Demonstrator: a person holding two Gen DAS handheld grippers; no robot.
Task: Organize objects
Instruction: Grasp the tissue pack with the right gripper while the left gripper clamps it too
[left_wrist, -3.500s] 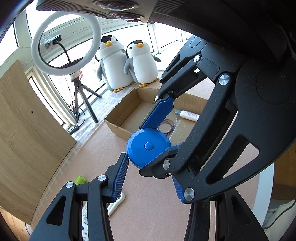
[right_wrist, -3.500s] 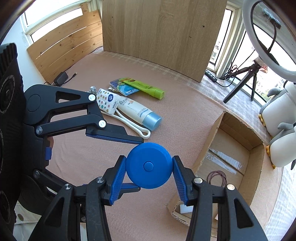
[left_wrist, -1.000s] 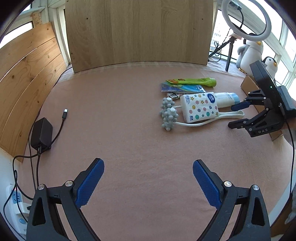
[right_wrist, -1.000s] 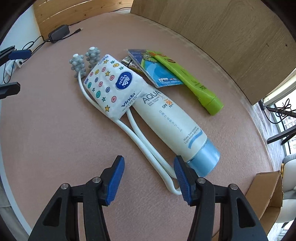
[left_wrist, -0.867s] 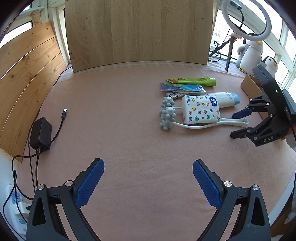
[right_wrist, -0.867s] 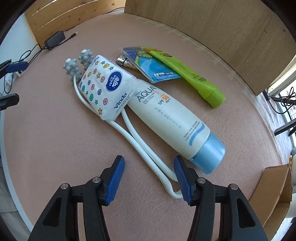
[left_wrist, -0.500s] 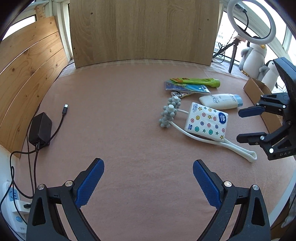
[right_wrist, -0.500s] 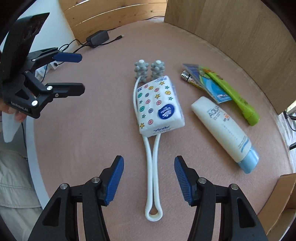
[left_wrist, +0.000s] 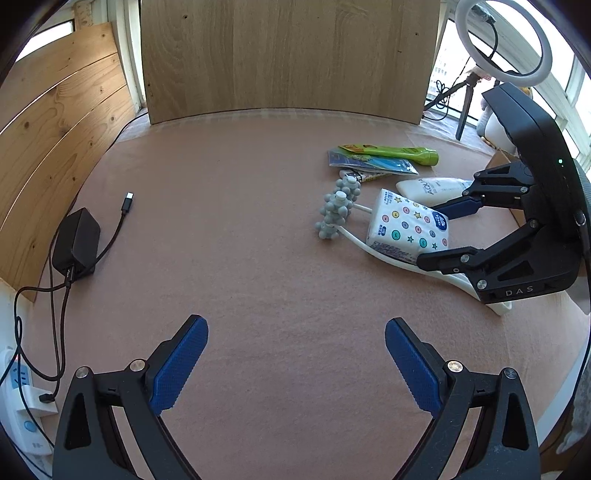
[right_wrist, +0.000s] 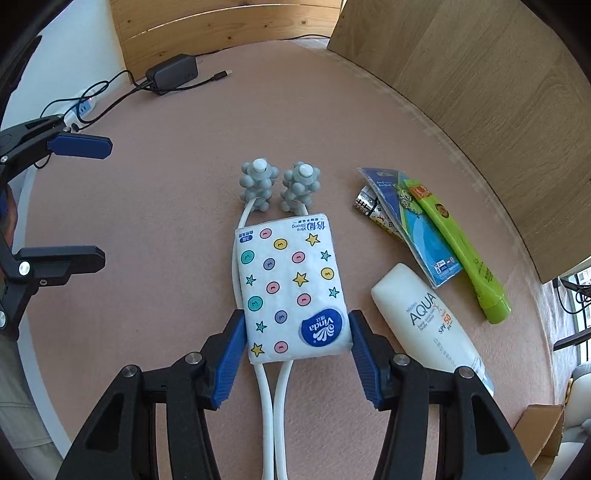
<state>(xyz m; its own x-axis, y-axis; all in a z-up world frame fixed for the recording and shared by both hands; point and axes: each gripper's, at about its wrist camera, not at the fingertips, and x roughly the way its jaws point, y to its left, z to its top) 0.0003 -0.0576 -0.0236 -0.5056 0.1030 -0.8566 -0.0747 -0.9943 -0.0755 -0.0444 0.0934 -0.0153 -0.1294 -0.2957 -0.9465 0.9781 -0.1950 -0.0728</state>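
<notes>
Picking up the tissue pack (right_wrist: 291, 288) from the desk (right_wrist: 166, 229). Right tongs (right_wrist: 295, 341) closing around it, pads just at its sides. Left tongs (left_wrist: 295, 363) wide open, empty. Next: squeeze, lift, carry to box (right_wrist: 543, 428).

table cover (right_wrist: 155, 206): matt pink felt-like cloth | tissue pack (right_wrist: 291, 291): glossy plastic wrap | sunscreen tube (right_wrist: 424, 321) beside the pack: smooth plastic | back board (left_wrist: 288, 55): matt wood grain
</notes>
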